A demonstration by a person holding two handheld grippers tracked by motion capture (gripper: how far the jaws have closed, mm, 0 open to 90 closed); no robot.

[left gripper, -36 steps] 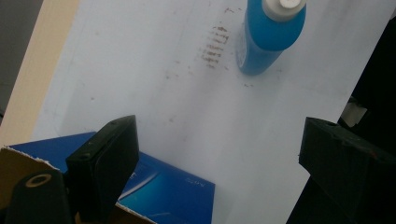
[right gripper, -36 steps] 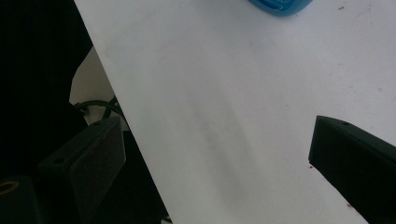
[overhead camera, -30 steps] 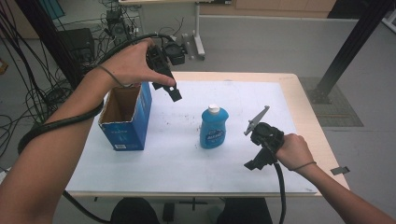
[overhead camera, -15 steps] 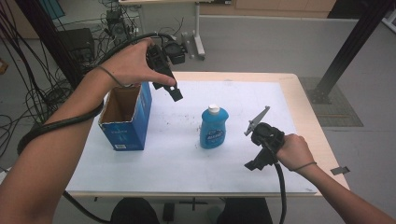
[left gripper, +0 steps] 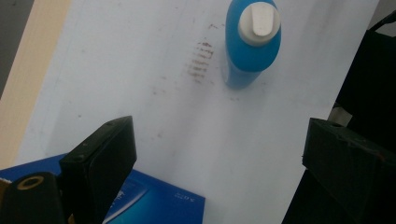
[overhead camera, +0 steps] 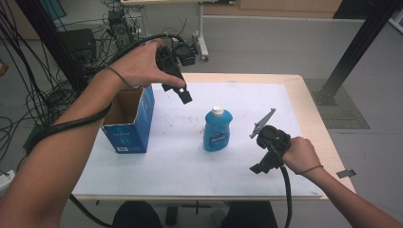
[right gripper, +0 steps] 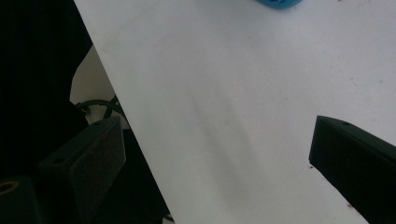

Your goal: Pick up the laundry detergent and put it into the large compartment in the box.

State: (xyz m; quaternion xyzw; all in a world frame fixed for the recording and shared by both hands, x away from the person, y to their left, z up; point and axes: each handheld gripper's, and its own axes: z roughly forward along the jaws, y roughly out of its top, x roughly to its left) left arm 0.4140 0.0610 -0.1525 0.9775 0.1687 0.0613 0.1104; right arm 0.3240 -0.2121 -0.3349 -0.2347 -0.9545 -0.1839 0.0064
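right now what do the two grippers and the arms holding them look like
Both grippers are black with blocky rectangular fingers. The left gripper trails a thick black cable along the bare forearm. The right gripper carries a grey three-cornered plate on top and has its own black cable. Each wrist wears a thin dark band; no sleeves show.

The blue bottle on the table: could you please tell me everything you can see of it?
The blue bottle stands upright near the middle of the white table, to the right of the open blue box. It looks like plastic holding blue liquid, with a flattened, rounded body, a label on its front whose print is too small to read, and a white cap, closed as far as the left gripper view shows. Only the table touches it; both grippers are apart from it.
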